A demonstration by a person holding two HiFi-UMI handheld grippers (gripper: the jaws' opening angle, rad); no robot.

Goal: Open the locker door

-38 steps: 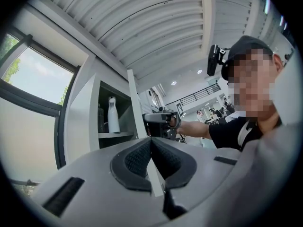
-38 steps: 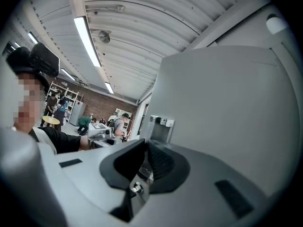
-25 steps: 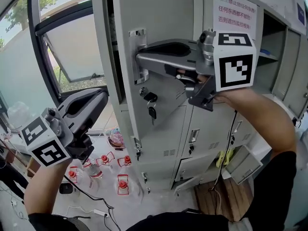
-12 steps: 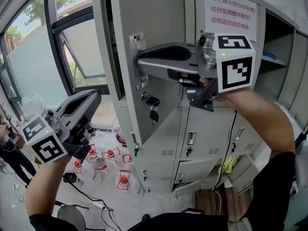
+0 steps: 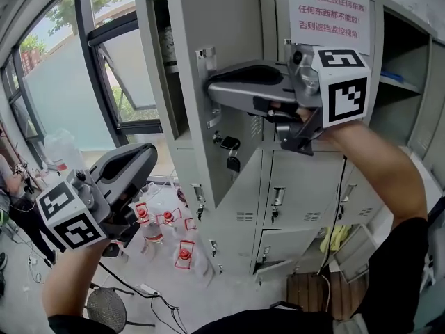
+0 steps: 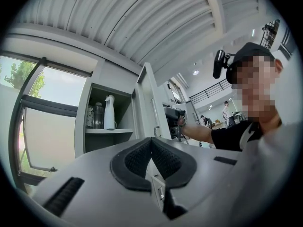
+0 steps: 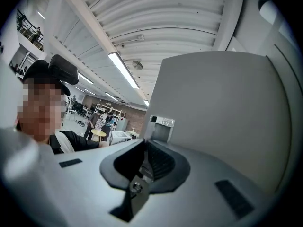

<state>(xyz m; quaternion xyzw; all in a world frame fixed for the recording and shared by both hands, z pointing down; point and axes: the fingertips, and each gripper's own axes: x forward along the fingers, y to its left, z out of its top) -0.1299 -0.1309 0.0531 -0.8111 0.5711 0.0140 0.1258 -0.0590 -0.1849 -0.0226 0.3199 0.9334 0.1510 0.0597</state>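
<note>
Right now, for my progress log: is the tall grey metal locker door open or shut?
Open: the grey metal locker door stands swung outward, baring a shelf holding a white bottle.

2 grippers: left (image 5: 150,152), right (image 5: 209,89); 1 locker door (image 5: 229,19); 1 notice (image 5: 328,16).

The locker door (image 5: 231,19), a tall pale-grey metal panel, stands swung well open from the upper compartment at the locker bank's left end, its free edge turned toward the head view. A bright metal handle (image 5: 206,82) sits near that edge. Below it, a black-headed key (image 5: 233,162) hangs from the lock (image 5: 228,143).
</note>
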